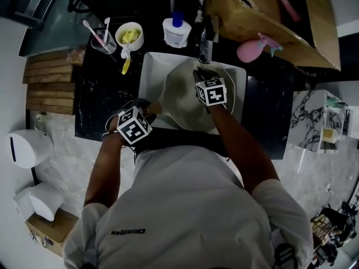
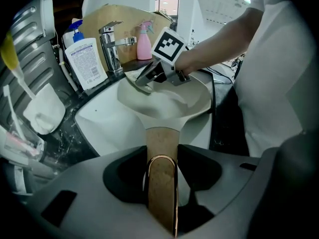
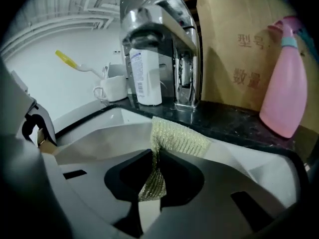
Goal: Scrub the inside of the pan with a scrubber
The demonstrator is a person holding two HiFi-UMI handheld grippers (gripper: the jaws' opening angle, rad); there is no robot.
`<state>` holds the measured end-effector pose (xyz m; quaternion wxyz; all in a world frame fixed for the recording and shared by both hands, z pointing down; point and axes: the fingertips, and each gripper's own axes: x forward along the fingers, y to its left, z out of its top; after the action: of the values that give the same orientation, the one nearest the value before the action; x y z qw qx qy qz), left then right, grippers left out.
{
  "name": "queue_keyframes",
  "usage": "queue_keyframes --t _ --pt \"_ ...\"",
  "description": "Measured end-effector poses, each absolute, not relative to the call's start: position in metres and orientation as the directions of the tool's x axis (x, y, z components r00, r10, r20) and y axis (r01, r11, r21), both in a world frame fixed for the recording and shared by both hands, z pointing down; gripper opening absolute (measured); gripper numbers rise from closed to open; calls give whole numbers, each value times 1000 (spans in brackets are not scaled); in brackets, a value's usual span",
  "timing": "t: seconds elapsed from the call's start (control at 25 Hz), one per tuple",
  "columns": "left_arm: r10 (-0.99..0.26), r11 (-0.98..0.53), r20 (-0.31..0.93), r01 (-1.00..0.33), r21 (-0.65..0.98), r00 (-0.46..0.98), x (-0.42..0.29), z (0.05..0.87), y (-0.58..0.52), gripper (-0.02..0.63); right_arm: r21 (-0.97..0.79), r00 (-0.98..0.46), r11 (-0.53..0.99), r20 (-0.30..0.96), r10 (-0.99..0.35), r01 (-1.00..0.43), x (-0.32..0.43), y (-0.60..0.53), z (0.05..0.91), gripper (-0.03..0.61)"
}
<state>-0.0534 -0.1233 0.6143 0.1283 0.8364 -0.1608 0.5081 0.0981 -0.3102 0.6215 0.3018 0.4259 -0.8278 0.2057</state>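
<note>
Our left gripper [image 2: 162, 193] is clamped on the wooden handle [image 2: 161, 141] of the pan [image 1: 179, 100], held over the white sink [image 1: 150, 66]. Our right gripper [image 3: 150, 180] pinches the gold mesh scrubber [image 3: 175, 137] at the pan's far rim, below the faucet [image 3: 164, 44].

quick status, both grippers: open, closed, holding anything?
Left gripper: closed, holding the pan handle.
Right gripper: closed, holding the scrubber.

Home washstand/kitchenette: white sink [image 1: 147, 74], black counter [image 1: 98, 102], chrome tap [image 2: 110, 46], soap btl [image 1: 176, 32], toothbrush cup [image 1: 104, 42].
</note>
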Motion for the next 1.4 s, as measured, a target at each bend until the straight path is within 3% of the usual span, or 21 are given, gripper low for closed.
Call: queue_keyframes --t 1.08,1.4 --pt "-139 -916 892 -399 50 431 -54 615 -125 198 -93 -630 811 683 -370 -577 12 -282 635 71" --pt "-143 -917 891 -396 44 431 -54 616 -124 198 -192 -704 845 659 -265 -499 -9 -253 635 71"
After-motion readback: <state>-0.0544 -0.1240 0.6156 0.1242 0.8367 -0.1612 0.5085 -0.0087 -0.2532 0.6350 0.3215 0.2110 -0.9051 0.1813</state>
